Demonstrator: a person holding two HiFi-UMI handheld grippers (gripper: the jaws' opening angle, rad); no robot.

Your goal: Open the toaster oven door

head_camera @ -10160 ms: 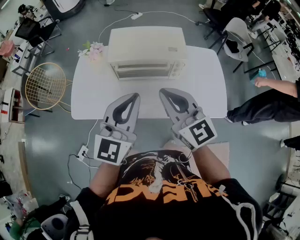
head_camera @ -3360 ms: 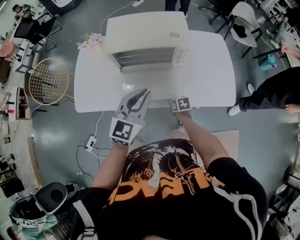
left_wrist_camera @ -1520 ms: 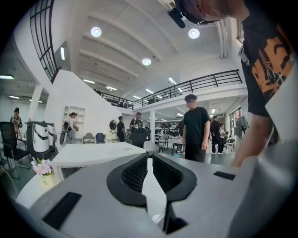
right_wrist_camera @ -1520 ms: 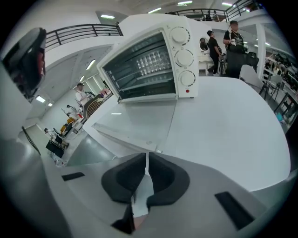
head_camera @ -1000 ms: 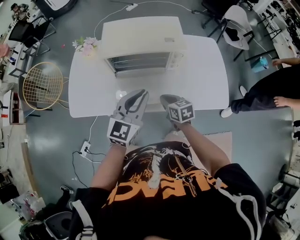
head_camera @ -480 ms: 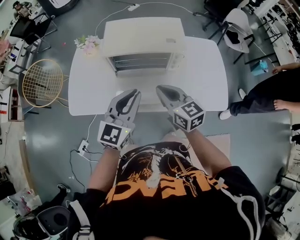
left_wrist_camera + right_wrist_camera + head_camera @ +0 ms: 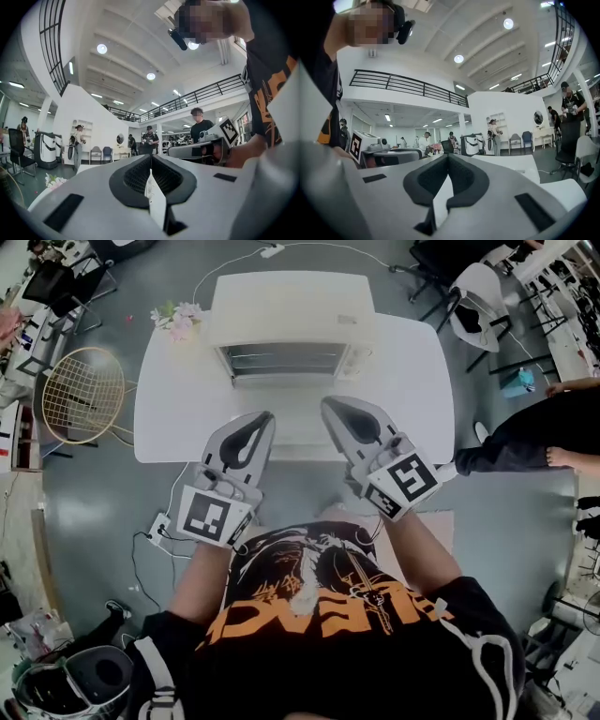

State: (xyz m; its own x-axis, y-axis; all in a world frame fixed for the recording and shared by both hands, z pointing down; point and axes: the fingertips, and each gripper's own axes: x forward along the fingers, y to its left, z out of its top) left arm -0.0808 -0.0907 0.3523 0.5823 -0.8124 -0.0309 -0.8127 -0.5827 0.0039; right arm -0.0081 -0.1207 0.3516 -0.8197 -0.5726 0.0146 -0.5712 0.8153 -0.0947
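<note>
Hovering side by side above the near half of the white table [image 7: 422, 390], both grippers point toward the toaster oven [image 7: 291, 310], which stands at the far edge of the table, centred and well apart from either tip. Its front faces the person and shows a dark opening crossed by rack lines; where the door itself lies is hard to tell against the pale tabletop.

The left gripper [image 7: 266, 415] has its jaws pressed together tip to tip, and in its own view [image 7: 151, 157] the dark pads meet along one seam with nothing between them. The right gripper [image 7: 328, 401] is likewise closed and empty; its own view [image 7: 447, 154] shows the pads touching at the tip. Neither gripper touches the oven.

A small bunch of flowers [image 7: 178, 317] lies at the table's far left corner, just beside the oven. A round gold wire chair [image 7: 82, 390] stands on the floor to the left of the table, and another person's legs [image 7: 525, 442] reach in from the right edge
</note>
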